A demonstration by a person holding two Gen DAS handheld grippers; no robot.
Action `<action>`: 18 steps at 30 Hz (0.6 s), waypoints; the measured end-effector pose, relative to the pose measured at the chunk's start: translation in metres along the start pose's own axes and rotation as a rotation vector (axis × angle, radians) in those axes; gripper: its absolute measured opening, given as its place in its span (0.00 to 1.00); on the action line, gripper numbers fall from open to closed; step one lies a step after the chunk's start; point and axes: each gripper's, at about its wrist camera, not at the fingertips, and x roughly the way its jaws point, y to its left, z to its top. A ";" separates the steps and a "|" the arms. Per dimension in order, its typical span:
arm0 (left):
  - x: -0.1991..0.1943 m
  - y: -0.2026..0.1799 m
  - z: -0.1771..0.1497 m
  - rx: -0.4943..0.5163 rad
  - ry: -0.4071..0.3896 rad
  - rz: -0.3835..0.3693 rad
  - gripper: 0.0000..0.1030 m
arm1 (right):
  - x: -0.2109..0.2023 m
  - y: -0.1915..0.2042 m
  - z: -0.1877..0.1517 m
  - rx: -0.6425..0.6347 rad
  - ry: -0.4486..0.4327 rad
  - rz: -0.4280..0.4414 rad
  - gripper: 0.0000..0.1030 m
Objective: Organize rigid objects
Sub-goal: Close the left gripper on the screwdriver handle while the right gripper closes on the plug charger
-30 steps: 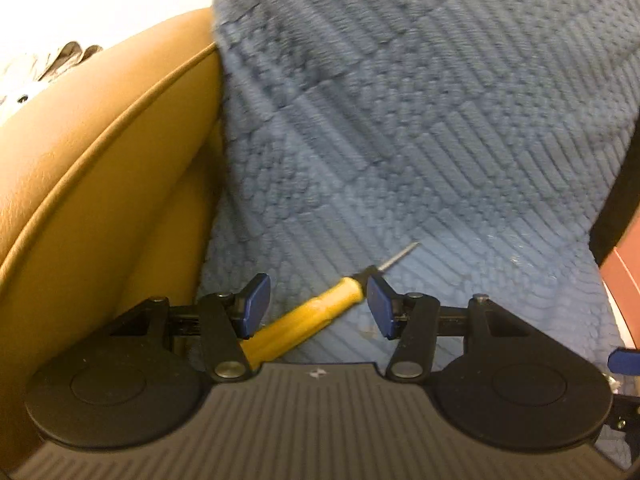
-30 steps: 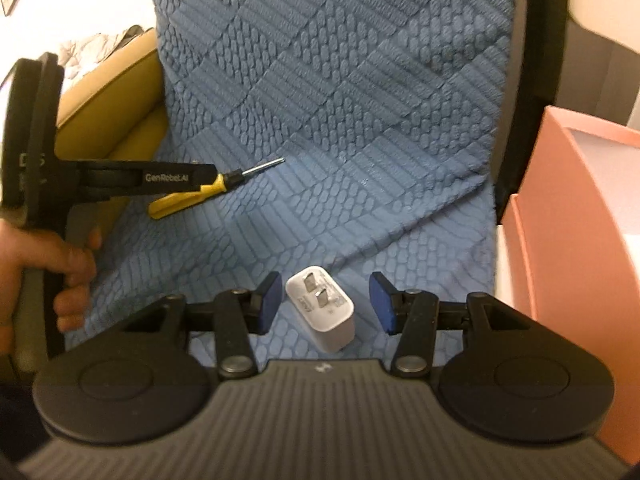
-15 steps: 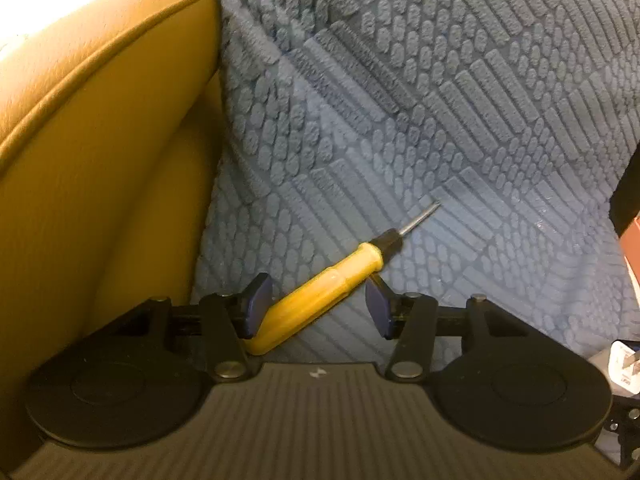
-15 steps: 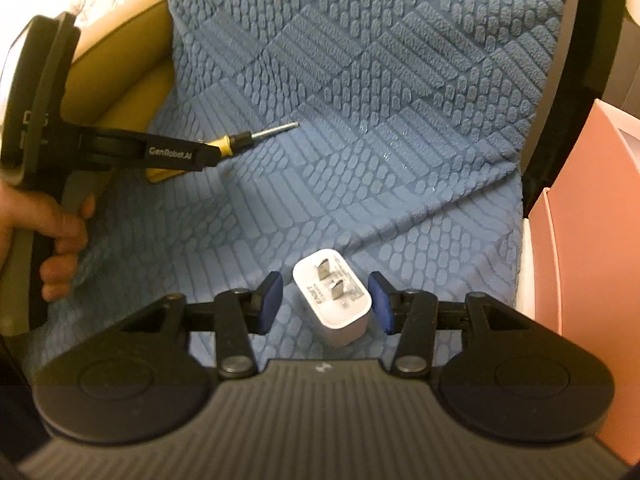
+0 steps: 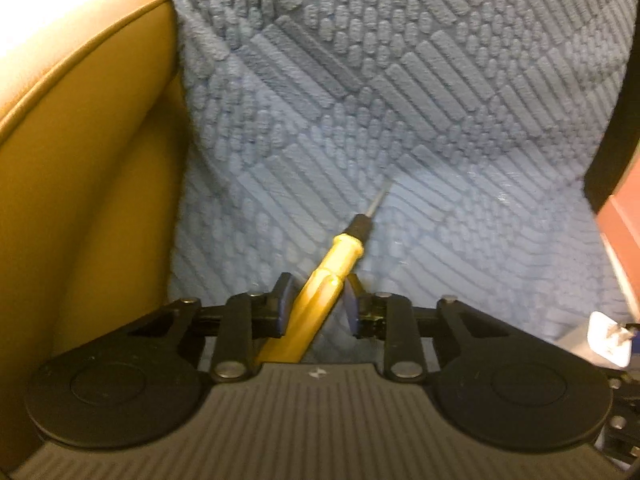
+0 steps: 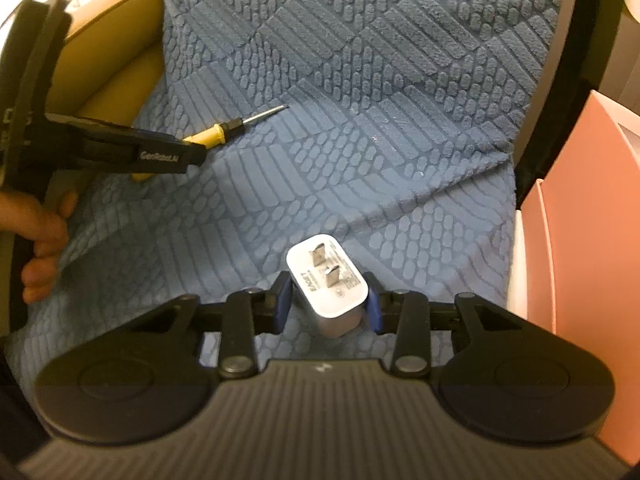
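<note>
blue quilted throw [image 6: 360,152] over a tan leather sofa [image 5: 80,160]; left tool [image 5: 318,300] clamped on yellow-handled screwdriver [image 5: 336,264], right tool [image 6: 326,300] clamped on white charger [image 6: 328,284].

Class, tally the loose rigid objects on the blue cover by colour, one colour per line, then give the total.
Yellow: 1, the screwdriver, between the left tongs
White: 1, the charger, between the right tongs
Total: 2
</note>
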 end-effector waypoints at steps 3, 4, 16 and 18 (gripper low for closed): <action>-0.011 -0.007 -0.007 -0.019 -0.002 -0.035 0.25 | 0.000 -0.003 -0.004 0.015 -0.006 -0.022 0.39; -0.013 -0.009 -0.009 -0.026 -0.003 -0.047 0.24 | -0.001 -0.004 -0.005 0.022 -0.007 -0.029 0.39; -0.066 -0.015 -0.056 -0.116 -0.004 -0.159 0.20 | -0.020 -0.002 -0.015 0.067 -0.023 -0.055 0.39; -0.071 -0.016 -0.065 -0.125 -0.002 -0.177 0.20 | -0.026 0.003 -0.020 0.063 -0.026 -0.059 0.39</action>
